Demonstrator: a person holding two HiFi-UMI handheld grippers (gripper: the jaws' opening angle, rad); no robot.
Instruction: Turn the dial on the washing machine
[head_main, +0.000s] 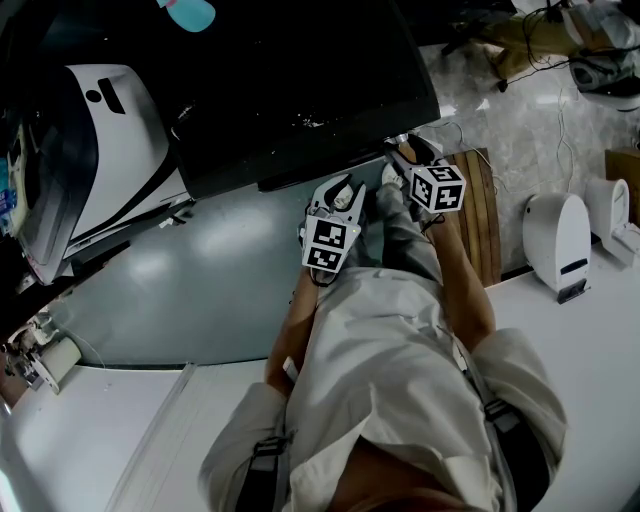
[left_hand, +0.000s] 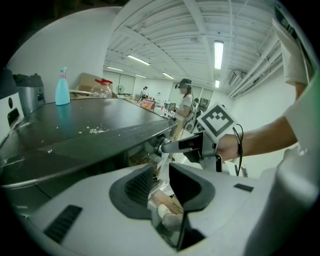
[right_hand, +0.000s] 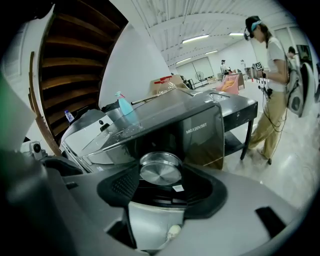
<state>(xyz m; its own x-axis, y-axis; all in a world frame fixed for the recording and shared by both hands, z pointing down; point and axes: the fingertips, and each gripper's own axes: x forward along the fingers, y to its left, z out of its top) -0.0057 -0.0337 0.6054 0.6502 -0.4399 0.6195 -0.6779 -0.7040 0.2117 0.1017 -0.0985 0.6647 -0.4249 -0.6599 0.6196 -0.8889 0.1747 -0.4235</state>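
The washing machine (head_main: 300, 90) has a glossy black top, and its front edge faces me. A round brushed-metal dial (right_hand: 160, 168) sits on its front panel. My right gripper (right_hand: 161, 181) is shut on that dial, one dark pad on each side of it. In the head view the right gripper (head_main: 405, 158) reaches under the machine's front edge. The left gripper view shows the right gripper (left_hand: 172, 146) from the side, clamped on the dial (left_hand: 156, 147). My left gripper (head_main: 340, 200) hangs just left of it, open (left_hand: 162, 182) with nothing between its jaws.
A blue spray bottle (right_hand: 125, 107) stands on the machine's top. A white appliance (head_main: 110, 140) stands to the left and a white device (head_main: 560, 240) to the right on a white surface. A wooden slatted board (head_main: 480, 215) lies below the grippers. A person (right_hand: 270, 85) stands in the background.
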